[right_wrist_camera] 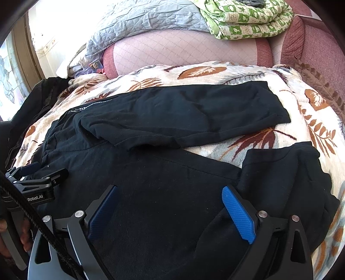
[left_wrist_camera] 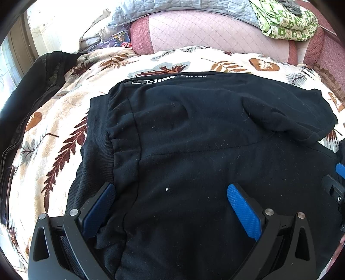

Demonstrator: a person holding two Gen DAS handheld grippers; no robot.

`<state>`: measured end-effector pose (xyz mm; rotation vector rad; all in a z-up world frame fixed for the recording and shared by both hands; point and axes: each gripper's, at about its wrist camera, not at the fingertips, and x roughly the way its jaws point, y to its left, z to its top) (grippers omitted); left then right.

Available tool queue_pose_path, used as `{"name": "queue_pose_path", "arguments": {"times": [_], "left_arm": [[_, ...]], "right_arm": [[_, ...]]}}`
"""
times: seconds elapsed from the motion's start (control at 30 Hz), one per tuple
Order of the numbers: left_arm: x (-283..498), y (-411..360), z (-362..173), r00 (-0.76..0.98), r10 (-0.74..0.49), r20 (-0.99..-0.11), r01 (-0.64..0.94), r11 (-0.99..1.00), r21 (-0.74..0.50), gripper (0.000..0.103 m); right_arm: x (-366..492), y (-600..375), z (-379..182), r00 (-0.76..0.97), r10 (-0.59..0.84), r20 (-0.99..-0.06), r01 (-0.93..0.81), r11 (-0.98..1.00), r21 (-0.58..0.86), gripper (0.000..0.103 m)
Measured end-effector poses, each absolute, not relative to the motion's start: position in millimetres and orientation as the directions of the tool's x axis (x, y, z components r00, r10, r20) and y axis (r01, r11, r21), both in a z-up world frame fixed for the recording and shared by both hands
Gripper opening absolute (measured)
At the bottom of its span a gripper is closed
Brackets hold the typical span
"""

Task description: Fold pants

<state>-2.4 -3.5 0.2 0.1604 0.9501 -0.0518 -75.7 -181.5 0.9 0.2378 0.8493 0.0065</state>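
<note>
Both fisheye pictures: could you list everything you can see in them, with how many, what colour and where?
pants: one, black, spread on the blanket, legs apart
leaf-print blanket: one, cream with brown leaves, under the pants
jacket: one, black, zippered, at the blanket's left edge
quilted cushion: one, pink, behind the blanket
quilt: one, pale grey, atop the cushion
folded cloth: one, green and white, upper right
left tongs: one, black with blue pads, open over the waist end
right tongs: one, same colours, open over the near leg

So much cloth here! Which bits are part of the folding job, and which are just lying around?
Part of the job:
black pants
left gripper
right gripper

Just lying about:
leaf-print blanket
green patterned cloth
grey quilt
black jacket
</note>
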Motion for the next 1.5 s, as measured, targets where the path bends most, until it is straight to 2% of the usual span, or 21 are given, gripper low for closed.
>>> {"name": "queue_pose_path", "arguments": {"times": [0.53, 0.77, 0.87, 1.03, 1.2, 1.27, 1.4, 1.5], "left_arm": [[-2, -8, 1, 0.6, 0.048, -0.798, 0.115, 0.983, 0.146, 0.103], [0, -6, 3, 0.557, 0.028, -0.83, 0.118, 0.986, 0.113, 0.103], [-3, -2, 19, 0.505, -0.055, -0.861, 0.141, 0.99, 0.02, 0.103], [-28, 11, 65, 0.578, -0.129, -0.805, 0.15, 0.987, -0.051, 0.103], [-48, 27, 87, 0.503, -0.309, -0.807, 0.149, 0.951, -0.271, 0.103], [-53, 25, 99, 0.508, -0.306, -0.806, 0.163, 0.952, -0.258, 0.103], [-56, 23, 133, 0.614, -0.192, -0.766, 0.147, 0.981, -0.128, 0.103], [-40, 29, 152, 0.636, -0.214, -0.742, 0.152, 0.977, -0.152, 0.103]], "right_arm": [[-74, -183, 0, 0.666, 0.119, -0.736, 0.078, 0.971, 0.227, 0.101], [-75, -188, -2, 0.671, 0.153, -0.726, 0.072, 0.961, 0.268, 0.102], [-74, -189, -2, 0.669, 0.155, -0.727, 0.073, 0.96, 0.272, 0.103], [-72, -188, -2, 0.655, 0.152, -0.74, 0.074, 0.962, 0.263, 0.103], [-67, -184, -2, 0.628, 0.134, -0.767, 0.071, 0.971, 0.228, 0.103], [-64, -181, -2, 0.611, 0.118, -0.783, 0.071, 0.977, 0.203, 0.103], [-57, -172, -4, 0.567, 0.082, -0.82, 0.04, 0.991, 0.127, 0.103], [-54, -170, -4, 0.547, 0.071, -0.834, 0.022, 0.995, 0.099, 0.103]]}}
